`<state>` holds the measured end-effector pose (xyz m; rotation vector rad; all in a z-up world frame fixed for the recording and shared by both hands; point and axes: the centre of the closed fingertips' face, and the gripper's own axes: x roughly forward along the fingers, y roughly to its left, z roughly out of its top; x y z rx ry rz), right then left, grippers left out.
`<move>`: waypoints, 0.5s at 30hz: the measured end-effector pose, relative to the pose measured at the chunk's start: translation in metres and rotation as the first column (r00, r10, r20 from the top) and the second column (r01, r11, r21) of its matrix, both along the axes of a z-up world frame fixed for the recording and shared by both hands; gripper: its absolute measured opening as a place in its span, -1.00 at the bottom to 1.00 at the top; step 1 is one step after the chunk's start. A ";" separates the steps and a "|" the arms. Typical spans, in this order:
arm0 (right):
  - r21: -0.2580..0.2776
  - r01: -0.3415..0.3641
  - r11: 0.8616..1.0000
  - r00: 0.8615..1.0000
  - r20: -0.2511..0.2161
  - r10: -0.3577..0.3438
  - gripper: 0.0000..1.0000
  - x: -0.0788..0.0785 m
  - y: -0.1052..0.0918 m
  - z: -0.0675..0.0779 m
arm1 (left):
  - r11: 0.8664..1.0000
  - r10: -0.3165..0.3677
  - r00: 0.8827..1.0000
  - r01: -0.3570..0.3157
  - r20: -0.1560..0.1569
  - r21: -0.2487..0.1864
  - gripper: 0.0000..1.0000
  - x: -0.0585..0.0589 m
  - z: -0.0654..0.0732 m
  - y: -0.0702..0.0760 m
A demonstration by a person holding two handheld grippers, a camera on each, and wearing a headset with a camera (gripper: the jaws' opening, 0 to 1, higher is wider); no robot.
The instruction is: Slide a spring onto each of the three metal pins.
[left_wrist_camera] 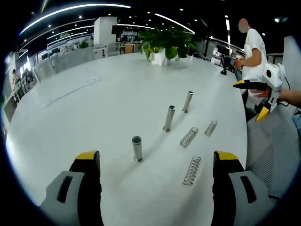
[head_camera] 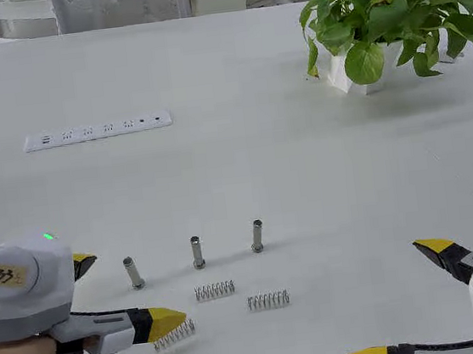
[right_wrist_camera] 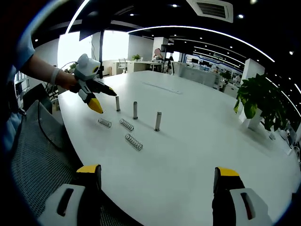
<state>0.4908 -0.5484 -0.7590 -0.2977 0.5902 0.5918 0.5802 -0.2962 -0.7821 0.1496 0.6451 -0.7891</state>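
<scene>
Upright in a row on the table [head_camera: 260, 157]: three pins [head_camera: 197, 252], with three springs [head_camera: 214, 290] flat just in front, none on a pin. Left gripper [head_camera: 132, 291] wide open and empty around the left pin; right gripper [head_camera: 398, 302] open too, empty, well apart.

Big white table [head_camera: 303, 161] w/ a white power strip [head_camera: 97, 130] lying flat at far left & a leafy green plant [head_camera: 388, 6] in a white pot [head_camera: 346, 72] at far right; white chairs [head_camera: 18, 18] behind its far edge. Open-plan office: dark ceiling w/ long curved light strips [right_wrist_camera: 207, 32], an air vent [right_wrist_camera: 210, 9], bright window [right_wrist_camera: 75, 47] at the back, white pillar [left_wrist_camera: 104, 30]. Grey mesh chair [right_wrist_camera: 33, 160] just beside the table's near edge.
</scene>
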 end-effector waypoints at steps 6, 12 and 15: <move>0.006 -0.012 1.000 1.000 -0.003 0.012 0.99 0.004 0.001 0.002 | 0.999 0.020 1.000 -0.020 -0.005 -0.044 0.98 -0.015 0.000 0.005; -0.003 -0.026 1.000 1.000 -0.004 0.026 0.99 0.007 0.002 0.003 | 0.997 0.027 1.000 -0.027 -0.005 -0.067 0.98 -0.029 0.001 0.009; -0.014 -0.034 0.999 0.999 -0.007 0.034 0.99 0.007 0.003 0.001 | 0.997 0.032 0.999 -0.032 -0.004 -0.070 0.98 -0.033 0.001 0.013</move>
